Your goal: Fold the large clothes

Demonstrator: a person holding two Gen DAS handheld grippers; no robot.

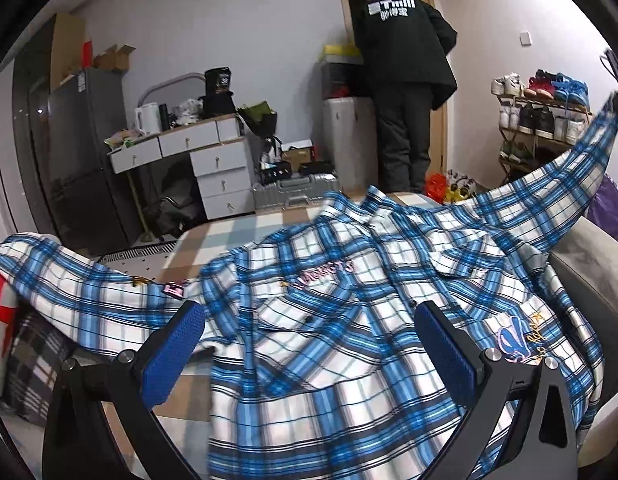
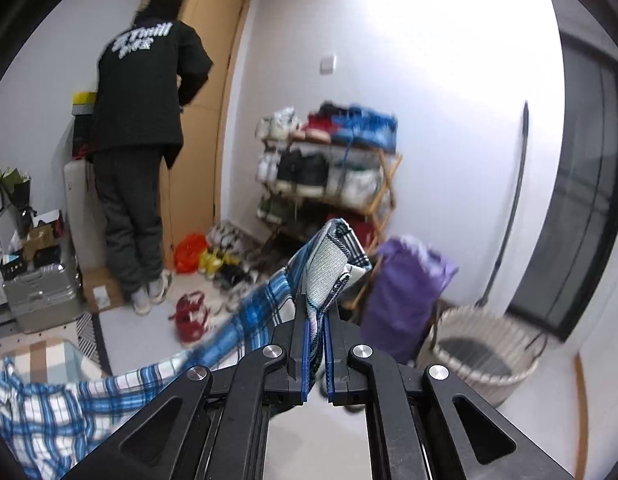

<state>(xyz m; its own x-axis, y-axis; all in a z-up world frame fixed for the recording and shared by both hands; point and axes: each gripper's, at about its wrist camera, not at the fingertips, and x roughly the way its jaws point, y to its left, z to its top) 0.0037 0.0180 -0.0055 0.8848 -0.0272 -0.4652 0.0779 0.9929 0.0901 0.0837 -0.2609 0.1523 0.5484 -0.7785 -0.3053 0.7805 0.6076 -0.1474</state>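
Note:
A blue and white plaid shirt (image 1: 349, 312) lies front up across a checked table (image 1: 237, 236), collar at the far side. My left gripper (image 1: 309, 316) is open just above the shirt's chest, holding nothing. My right gripper (image 2: 315, 312) is shut on the cuff of the shirt's right sleeve (image 2: 329, 264) and holds it up in the air. That sleeve (image 1: 549, 184) stretches taut up to the right in the left wrist view. The other sleeve (image 1: 69, 280) hangs over the table's left side.
A person in dark clothes (image 1: 405, 80) stands at the door beyond the table. A shoe rack (image 2: 329, 176), a purple bag (image 2: 405, 292) and a woven basket (image 2: 485, 352) stand on the right. A white desk (image 1: 197, 152) and a silver case (image 1: 293, 192) are on the left.

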